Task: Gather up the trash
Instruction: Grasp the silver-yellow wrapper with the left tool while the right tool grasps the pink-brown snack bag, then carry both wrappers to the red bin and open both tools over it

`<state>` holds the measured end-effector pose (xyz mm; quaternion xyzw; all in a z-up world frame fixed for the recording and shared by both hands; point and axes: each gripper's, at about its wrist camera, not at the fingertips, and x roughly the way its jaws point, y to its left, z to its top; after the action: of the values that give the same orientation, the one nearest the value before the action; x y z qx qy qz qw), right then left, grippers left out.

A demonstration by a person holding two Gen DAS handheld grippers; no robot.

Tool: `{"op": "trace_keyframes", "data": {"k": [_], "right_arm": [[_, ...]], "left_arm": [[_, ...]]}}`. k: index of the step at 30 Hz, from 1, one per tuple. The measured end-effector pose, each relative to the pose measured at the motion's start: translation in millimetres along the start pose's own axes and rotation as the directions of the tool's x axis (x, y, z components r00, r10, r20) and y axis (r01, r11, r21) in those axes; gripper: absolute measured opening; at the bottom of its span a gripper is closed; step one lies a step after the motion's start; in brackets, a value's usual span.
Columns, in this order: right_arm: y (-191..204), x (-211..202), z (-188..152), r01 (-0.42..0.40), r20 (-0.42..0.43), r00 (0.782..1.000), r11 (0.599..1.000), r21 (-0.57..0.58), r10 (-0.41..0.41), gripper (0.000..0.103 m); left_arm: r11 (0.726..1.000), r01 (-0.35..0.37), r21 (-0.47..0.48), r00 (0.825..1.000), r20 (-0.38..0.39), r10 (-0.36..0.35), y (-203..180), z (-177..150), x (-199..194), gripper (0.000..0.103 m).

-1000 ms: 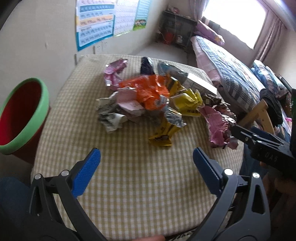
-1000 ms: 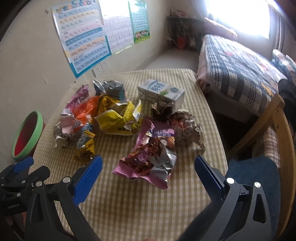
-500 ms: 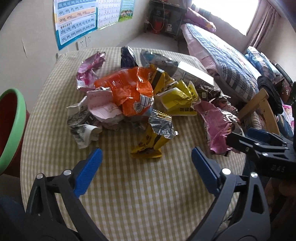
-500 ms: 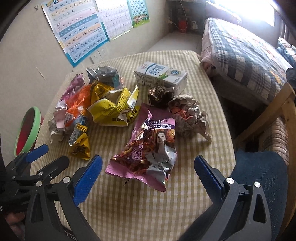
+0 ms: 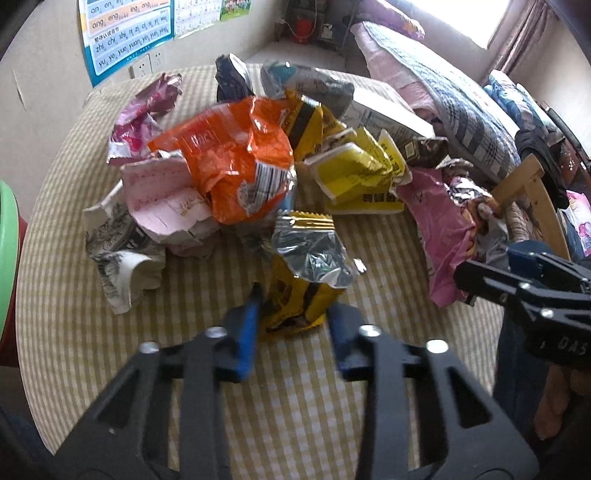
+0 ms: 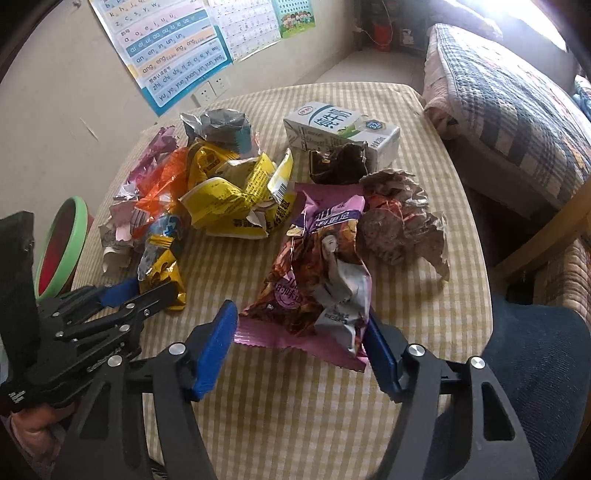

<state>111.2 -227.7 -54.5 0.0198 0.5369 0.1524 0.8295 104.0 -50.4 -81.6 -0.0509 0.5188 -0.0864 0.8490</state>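
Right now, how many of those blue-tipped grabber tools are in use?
2. The left gripper, jaws pinching the small yellow packet at the pile's near edge; the right gripper, jaws open either side of the purple snack bag. None seem hidden.

Left hand-held gripper narrowed; right hand-held gripper wider.

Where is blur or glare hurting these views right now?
Left wrist view: the left gripper is motion-smeared around the gold wrapper; window blown out. Right wrist view: sharper, the purple bag readable; window glare washes the top right.
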Motion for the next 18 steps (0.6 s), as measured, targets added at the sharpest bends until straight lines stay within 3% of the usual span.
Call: {"op": "trace_keyframes", "data": {"k": [2, 3, 9, 18], "right_arm": [[0, 0, -1, 0.004, -0.006, 1.000, 1.000, -0.008, -0.005, 0.029], [0, 0, -2, 0.004, -0.007, 1.000, 1.000, -0.008, -0.004, 0.027], [5, -7, -2, -0.017, 0.006, 1.000, 1.000, -0.011, 0.017, 0.021], [13, -30, -9, -0.041, 0.046, 0.998, 0.998, -0.042, 0.043, 0.019]], "left_arm": [[1.000, 0.001, 0.009, 1.000, 0.005, -0.001, 0, -3, -2, 0.020], [1.000, 0.009, 0.011, 1.000, 0.007, -0.009, -1, -4, -4, 0.019], [1.000, 0.020, 0.018, 0.999, 0.028, -0.020, -4, -9, -17, 0.018], [1.000, 0.024, -0.011, 0.996, 0.083, -0.023, -3, -15, -53, 0.018]]}}
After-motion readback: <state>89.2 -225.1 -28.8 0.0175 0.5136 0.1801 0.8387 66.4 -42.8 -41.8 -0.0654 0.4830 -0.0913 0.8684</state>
